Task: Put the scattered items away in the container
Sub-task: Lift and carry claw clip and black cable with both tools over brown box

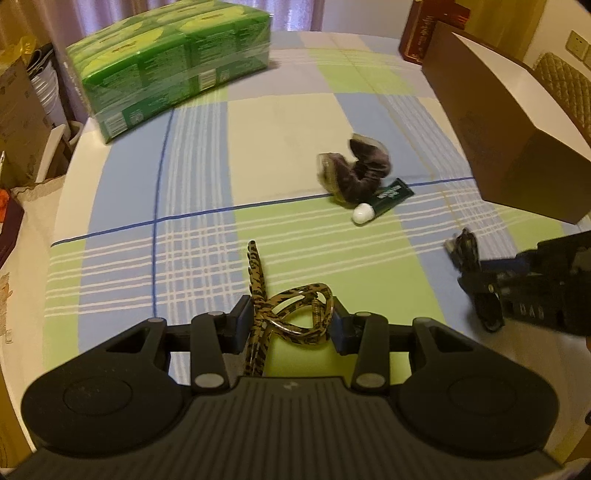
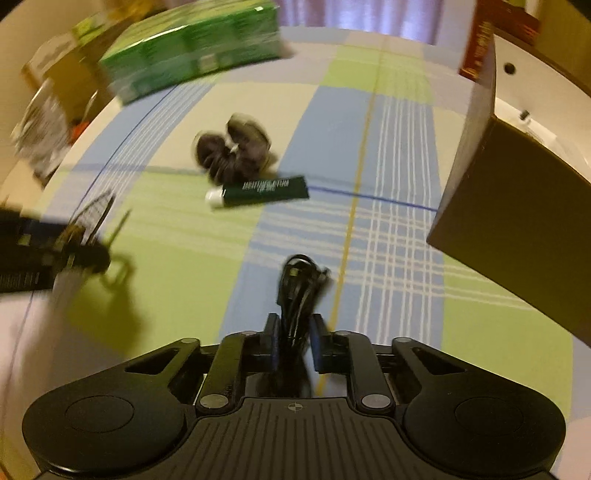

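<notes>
My left gripper (image 1: 291, 319) is shut on a leopard-print strap (image 1: 258, 280) with a looped end, held just above the checked tablecloth (image 1: 303, 110). The right gripper (image 2: 293, 328) is shut on a bundle of black cable (image 2: 301, 280). In the left wrist view the right gripper (image 1: 469, 266) comes in from the right, with the cable (image 1: 463, 243) at its tips. A brown box with a white inside (image 1: 517, 122) (image 2: 517, 221) stands at the right. A dark furry scrunchie (image 1: 354, 173) (image 2: 232, 151) and a green tube with a white cap (image 1: 388, 195) (image 2: 266, 190) lie mid-table.
A large green wrapped pack of boxes (image 1: 173, 70) (image 2: 192, 55) sits at the far left of the table. A red box (image 1: 421, 33) stands behind the brown one. Cartons and bags crowd the floor past the table's left edge. A quilted chair back (image 1: 565, 81) is at the right.
</notes>
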Demonstrator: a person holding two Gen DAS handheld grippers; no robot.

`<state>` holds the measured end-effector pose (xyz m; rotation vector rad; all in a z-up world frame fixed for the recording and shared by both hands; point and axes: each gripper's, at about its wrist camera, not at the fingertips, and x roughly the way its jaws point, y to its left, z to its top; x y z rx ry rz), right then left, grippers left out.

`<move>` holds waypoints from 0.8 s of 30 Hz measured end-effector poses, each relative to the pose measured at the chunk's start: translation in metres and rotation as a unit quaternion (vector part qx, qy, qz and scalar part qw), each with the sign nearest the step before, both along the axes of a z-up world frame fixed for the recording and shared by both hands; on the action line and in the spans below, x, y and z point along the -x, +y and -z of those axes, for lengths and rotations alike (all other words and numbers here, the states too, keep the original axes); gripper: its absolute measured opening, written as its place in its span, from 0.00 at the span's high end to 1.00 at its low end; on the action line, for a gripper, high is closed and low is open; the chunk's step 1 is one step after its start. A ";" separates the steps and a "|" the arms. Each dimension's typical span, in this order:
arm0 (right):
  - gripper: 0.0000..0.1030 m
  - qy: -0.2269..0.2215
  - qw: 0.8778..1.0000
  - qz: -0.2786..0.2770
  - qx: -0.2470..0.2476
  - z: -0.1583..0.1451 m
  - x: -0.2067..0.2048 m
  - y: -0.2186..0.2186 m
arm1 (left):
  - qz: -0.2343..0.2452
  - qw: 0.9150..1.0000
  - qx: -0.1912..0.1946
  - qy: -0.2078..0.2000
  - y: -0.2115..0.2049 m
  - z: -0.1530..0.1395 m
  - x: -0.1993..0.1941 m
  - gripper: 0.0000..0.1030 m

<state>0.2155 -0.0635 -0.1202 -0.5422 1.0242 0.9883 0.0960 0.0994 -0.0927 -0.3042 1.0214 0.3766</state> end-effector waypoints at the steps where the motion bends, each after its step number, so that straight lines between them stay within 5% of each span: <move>1: 0.83 -0.005 1.000 -0.012 0.003 0.000 0.003 -0.006 | 0.003 1.000 0.001 -0.001 -0.003 0.000 -0.001 0.64; 5: 0.83 0.007 1.000 -0.015 -0.002 -0.002 0.008 -0.030 | 0.021 1.000 0.008 -0.003 -0.018 0.000 -0.005 0.64; 11: 0.83 0.093 0.993 0.061 -0.045 -0.010 -0.012 -0.069 | 0.050 0.998 0.020 -0.013 -0.045 -0.008 -0.013 0.64; 24: 0.83 0.087 0.982 0.115 -0.119 -0.065 -0.043 -0.122 | 0.108 0.992 0.014 -0.069 -0.094 -0.058 -0.054 0.64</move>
